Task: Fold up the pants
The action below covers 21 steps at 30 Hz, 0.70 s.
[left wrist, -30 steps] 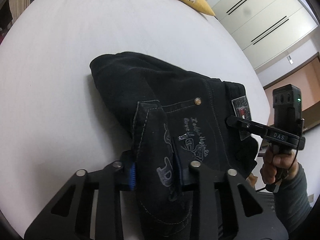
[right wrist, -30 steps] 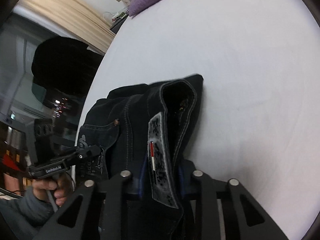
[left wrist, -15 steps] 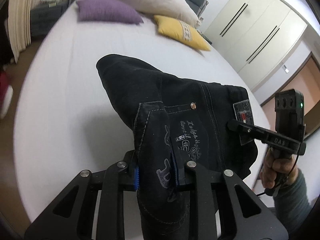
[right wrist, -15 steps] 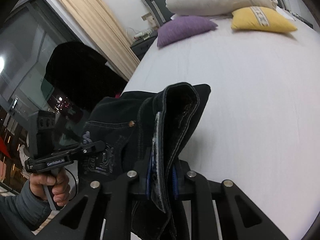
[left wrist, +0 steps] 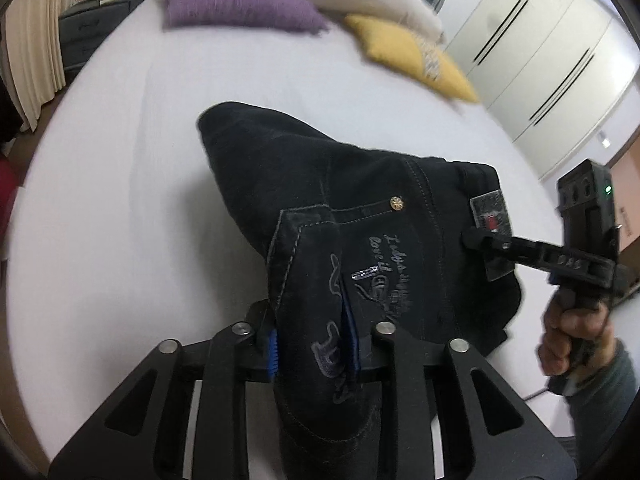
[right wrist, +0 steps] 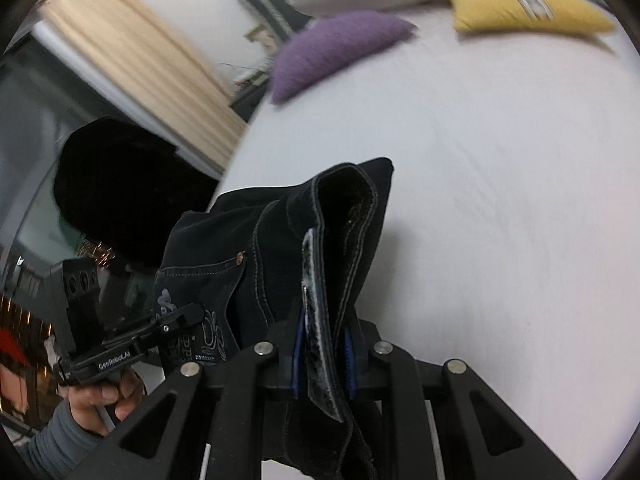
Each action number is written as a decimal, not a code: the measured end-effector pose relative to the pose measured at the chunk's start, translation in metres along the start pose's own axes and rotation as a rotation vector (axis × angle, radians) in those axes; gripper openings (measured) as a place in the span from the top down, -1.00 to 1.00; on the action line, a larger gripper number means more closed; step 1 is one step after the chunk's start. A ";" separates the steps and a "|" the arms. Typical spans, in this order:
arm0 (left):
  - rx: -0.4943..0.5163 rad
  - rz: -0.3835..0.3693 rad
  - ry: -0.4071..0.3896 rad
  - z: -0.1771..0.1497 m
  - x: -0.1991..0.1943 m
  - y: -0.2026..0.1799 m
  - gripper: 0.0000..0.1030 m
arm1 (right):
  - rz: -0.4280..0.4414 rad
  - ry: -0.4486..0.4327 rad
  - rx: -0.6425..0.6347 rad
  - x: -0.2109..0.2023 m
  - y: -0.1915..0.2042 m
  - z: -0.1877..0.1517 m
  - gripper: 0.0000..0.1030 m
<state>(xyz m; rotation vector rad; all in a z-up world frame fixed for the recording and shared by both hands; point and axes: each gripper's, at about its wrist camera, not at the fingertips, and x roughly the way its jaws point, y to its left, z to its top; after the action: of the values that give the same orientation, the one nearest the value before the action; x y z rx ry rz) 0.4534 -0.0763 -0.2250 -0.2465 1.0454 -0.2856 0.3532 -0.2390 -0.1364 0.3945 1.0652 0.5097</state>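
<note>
Currently left gripper (left wrist: 312, 346) has its blue pads clamped on a thick fold of the black pants (left wrist: 360, 216), right at the embroidered back pocket; the jaws have just been opening a little, with the denim between them and both pads touching it. Right gripper (right wrist: 323, 354) stands narrow, pinching the waistband edge with the grey leather patch (right wrist: 316, 320) sandwiched between its pads.

Pants are a folded bundle held up between the two grippers, over the white bed (left wrist: 120, 160). In the left wrist view the cloth runs from the jaws at 6 o'clock up toward centre, with the folded corner at about 11 o'clock. Gold rivet (left wrist: 396, 202) sits just above the pocket. The other gripper comes in from 3 o'clock, tips on the patch, held by a hand (left wrist: 572, 336) in a grey sleeve.

In the right wrist view the waistband loop stands up from the jaws to centre; the left gripper and its hand (right wrist: 100, 396) are at 8 o'clock, on the pocket side.

Further out: purple pillow (left wrist: 240, 4) at 12 o'clock, yellow pillow (left wrist: 416, 58) at 1, white pillow behind both. White wardrobe doors (left wrist: 540, 40) at 2 o'clock. Beige curtain (right wrist: 140, 68) at 10 o'clock in the right view. Background is motion-blurred.
</note>
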 end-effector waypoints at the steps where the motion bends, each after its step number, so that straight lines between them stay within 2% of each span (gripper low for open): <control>1: -0.019 0.036 0.011 -0.005 0.013 0.007 0.24 | -0.016 0.018 0.038 0.010 -0.013 -0.005 0.47; 2: -0.039 0.045 0.009 -0.009 0.018 0.012 -0.05 | -0.058 0.035 0.076 0.019 -0.026 -0.010 0.32; 3: -0.069 0.037 -0.006 -0.014 0.020 0.019 -0.12 | -0.061 0.034 0.112 0.022 -0.036 -0.016 0.17; 4: -0.087 0.014 -0.024 -0.018 0.017 0.024 -0.14 | -0.021 -0.001 0.134 0.018 -0.042 -0.021 0.15; 5: -0.086 0.023 -0.027 -0.020 0.014 0.026 -0.30 | -0.007 -0.020 0.147 0.011 -0.044 -0.025 0.06; 6: -0.078 0.049 -0.028 -0.022 0.009 0.028 -0.43 | -0.009 -0.033 0.160 0.003 -0.044 -0.029 -0.12; 7: -0.068 0.080 -0.047 -0.025 -0.004 0.028 -0.43 | -0.019 -0.052 0.168 -0.008 -0.043 -0.034 -0.31; 9: -0.052 0.107 -0.108 -0.033 -0.031 0.027 -0.43 | -0.054 -0.135 0.152 -0.041 -0.035 -0.045 -0.38; 11: -0.003 0.193 -0.213 -0.041 -0.071 0.014 -0.43 | -0.101 -0.196 0.117 -0.070 -0.021 -0.055 -0.45; 13: 0.063 0.267 -0.356 -0.055 -0.118 -0.008 -0.58 | -0.164 -0.290 0.066 -0.108 0.004 -0.067 -0.52; 14: 0.086 0.301 -0.444 -0.063 -0.144 -0.020 -0.86 | -0.189 -0.345 0.036 -0.126 0.018 -0.070 -0.58; 15: 0.094 0.339 -0.532 -0.070 -0.170 -0.031 -1.00 | -0.214 -0.424 -0.012 -0.152 0.040 -0.078 -0.68; 16: 0.101 0.365 -0.603 -0.076 -0.192 -0.043 -1.00 | -0.231 -0.477 -0.040 -0.168 0.055 -0.083 -0.84; 18: 0.136 0.426 -0.762 -0.094 -0.242 -0.069 -1.00 | -0.275 -0.615 -0.105 -0.208 0.094 -0.102 -1.00; 19: 0.158 0.472 -0.830 -0.108 -0.270 -0.079 -1.00 | -0.288 -0.690 -0.138 -0.225 0.113 -0.103 -1.00; 20: 0.179 0.533 -0.889 -0.109 -0.287 -0.096 -1.00 | -0.298 -0.753 -0.163 -0.243 0.130 -0.113 -1.00; 21: 0.193 0.573 -0.920 -0.116 -0.305 -0.106 -1.00 | -0.312 -0.807 -0.181 -0.260 0.147 -0.122 -1.00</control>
<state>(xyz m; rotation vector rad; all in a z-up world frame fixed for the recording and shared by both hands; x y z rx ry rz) 0.1962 -0.0776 0.0018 0.1082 0.1427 0.2439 0.1122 -0.2598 0.0779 0.2291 0.2828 0.1302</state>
